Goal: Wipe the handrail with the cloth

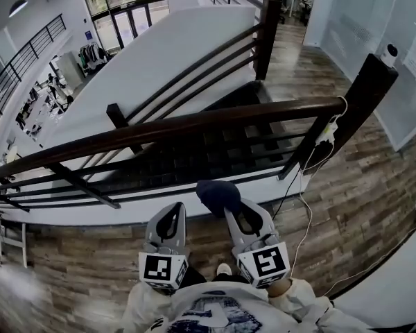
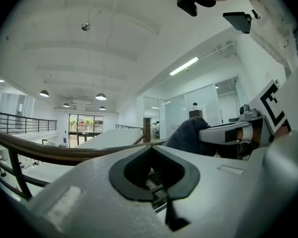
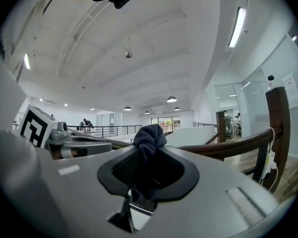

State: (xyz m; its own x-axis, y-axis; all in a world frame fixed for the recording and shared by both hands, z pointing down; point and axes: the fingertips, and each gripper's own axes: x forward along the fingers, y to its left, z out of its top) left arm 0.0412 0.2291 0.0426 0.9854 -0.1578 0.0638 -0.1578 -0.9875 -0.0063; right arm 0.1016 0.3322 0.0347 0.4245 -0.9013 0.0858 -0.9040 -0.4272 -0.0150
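The right tool (image 1: 241, 219) is clamped on the dark blue cloth (image 1: 218, 194), which bunches out past its tips, on the near side of the dark wooden handrail (image 1: 194, 125) and apart from it. Beside it, the left tool (image 1: 168, 220) has its jaws together with nothing between them.

We see handrail (image 1: 194, 122): dark wood, smooth, slightly glossy. Cloth (image 1: 217, 194): dark blue textile, soft, fuzzy, matt. We note left gripper (image 1: 171, 212) and right gripper (image 1: 240, 212): grey plastic, smooth, matt. Floor (image 1: 360, 186): wood planks, dull.
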